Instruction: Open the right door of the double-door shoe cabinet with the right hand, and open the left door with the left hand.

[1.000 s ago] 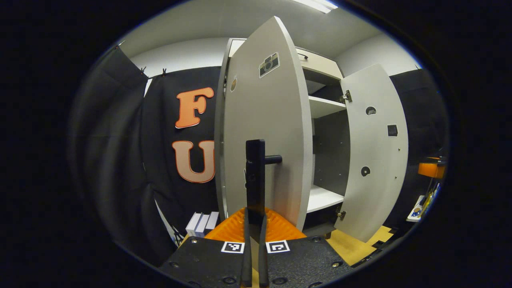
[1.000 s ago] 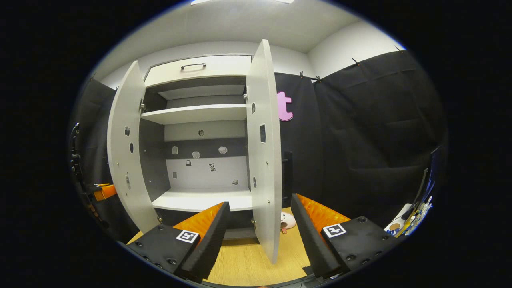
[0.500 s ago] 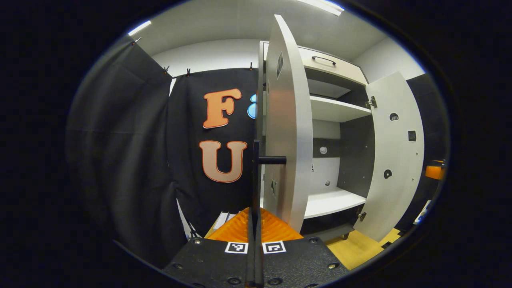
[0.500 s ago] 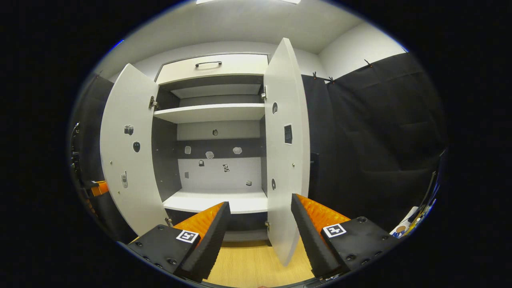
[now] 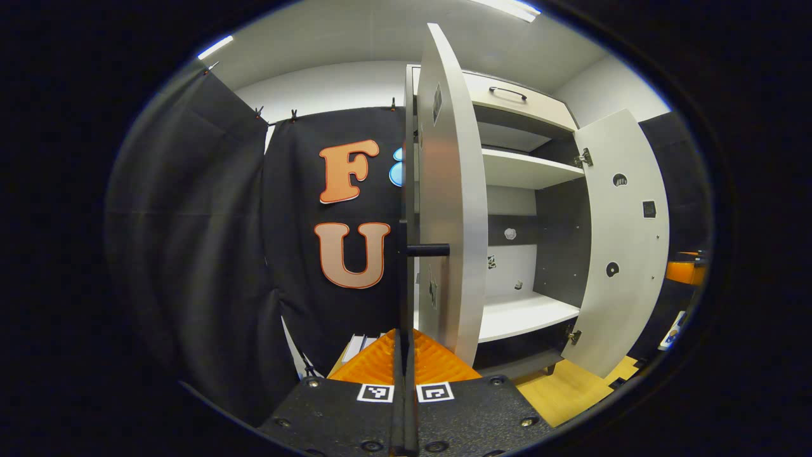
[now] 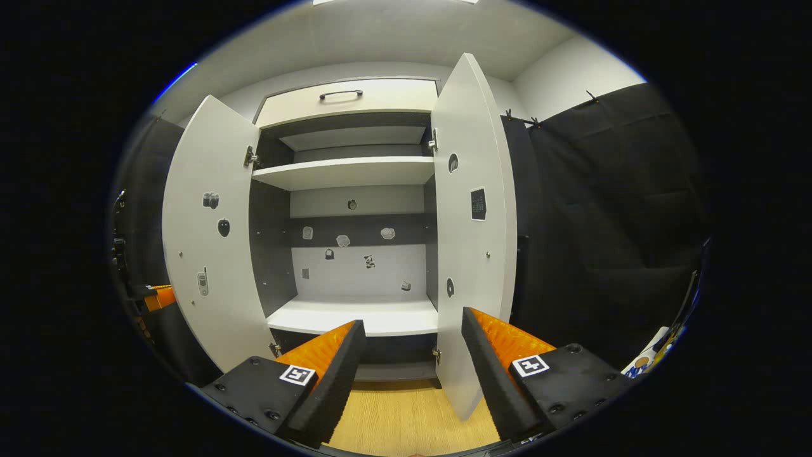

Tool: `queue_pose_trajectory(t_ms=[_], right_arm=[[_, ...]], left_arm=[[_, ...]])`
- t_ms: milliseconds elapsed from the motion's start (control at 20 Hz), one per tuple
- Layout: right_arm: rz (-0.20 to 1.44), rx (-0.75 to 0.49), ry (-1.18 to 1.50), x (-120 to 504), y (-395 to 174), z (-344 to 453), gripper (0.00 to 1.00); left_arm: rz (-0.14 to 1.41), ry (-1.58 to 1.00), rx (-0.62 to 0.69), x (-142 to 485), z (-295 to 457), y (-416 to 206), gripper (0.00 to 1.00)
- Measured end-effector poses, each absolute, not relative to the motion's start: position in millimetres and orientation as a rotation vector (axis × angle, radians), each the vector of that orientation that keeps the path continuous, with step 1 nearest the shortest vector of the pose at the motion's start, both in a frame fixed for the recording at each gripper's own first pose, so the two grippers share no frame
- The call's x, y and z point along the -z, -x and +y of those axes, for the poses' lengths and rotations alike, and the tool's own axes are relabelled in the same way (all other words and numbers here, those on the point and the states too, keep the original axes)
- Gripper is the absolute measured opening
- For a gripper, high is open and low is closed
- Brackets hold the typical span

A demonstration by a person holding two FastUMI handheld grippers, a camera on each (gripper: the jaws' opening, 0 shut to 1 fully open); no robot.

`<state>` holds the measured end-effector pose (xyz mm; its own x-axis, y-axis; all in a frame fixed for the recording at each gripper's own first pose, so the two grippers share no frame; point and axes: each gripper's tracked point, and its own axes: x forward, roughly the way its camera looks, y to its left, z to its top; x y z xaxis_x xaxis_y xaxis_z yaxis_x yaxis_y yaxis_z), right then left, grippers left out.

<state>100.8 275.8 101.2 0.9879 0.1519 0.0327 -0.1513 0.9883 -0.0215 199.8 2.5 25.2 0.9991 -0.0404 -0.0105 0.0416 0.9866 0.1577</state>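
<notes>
Left gripper clamped on black handle of open left door, right gripper fingers apart, near open right door, shoe cabinet shelves bare

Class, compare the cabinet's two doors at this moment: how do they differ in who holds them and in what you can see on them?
The left door has the left gripper clamped on its black handle; the right door stands free, the right gripper open before it. The left door's inner face carries three small stickers, the right door's a dark square and two round ones. Both are white and swung wide open.

no readable text, label or number anywhere.
</notes>
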Motion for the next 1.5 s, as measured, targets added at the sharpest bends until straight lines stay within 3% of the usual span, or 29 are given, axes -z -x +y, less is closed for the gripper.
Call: queue_pose_trajectory(t_ms=[550, 1150, 1200, 1250, 1350, 1400, 1450, 1500], right_arm=[[-0.036, -0.137, 0.032, -103.1, -107.6, 268.6, 0.97], [-0.049, -0.146, 0.08, -109.9, -110.5, 245.0, 0.97], [-0.054, -0.147, 0.084, -111.9, -110.5, 239.7, 0.89], [-0.054, -0.146, 0.087, -113.4, -109.8, 233.1, 0.97], [-0.053, -0.145, 0.085, -115.9, -107.6, 220.8, 0.97], [-0.053, -0.142, 0.082, -116.1, -106.7, 213.7, 0.97], [-0.051, -0.136, 0.083, -115.2, -105.0, 205.4, 0.89], [-0.048, -0.133, 0.088, -114.0, -102.8, 197.1, 0.96]], left_arm=[[0.064, -0.174, -0.006, -22.6, 7.8, -197.0, 0.0], [0.022, -0.116, -0.039, -38.1, -7.7, -185.8, 0.0], [0.009, -0.108, -0.048, -41.0, -14.7, -178.1, 0.0], [0.001, -0.102, -0.055, -44.2, -21.2, -171.5, 0.03], [-0.002, -0.099, -0.052, -47.8, -37.1, -167.9, 0.13], [-0.003, -0.105, -0.052, -49.1, -45.4, -166.1, 0.1], [-0.007, -0.109, -0.051, -50.2, -54.0, -163.5, 0.3], [-0.013, -0.111, -0.054, -50.2, -61.8, -160.8, 0.3]])
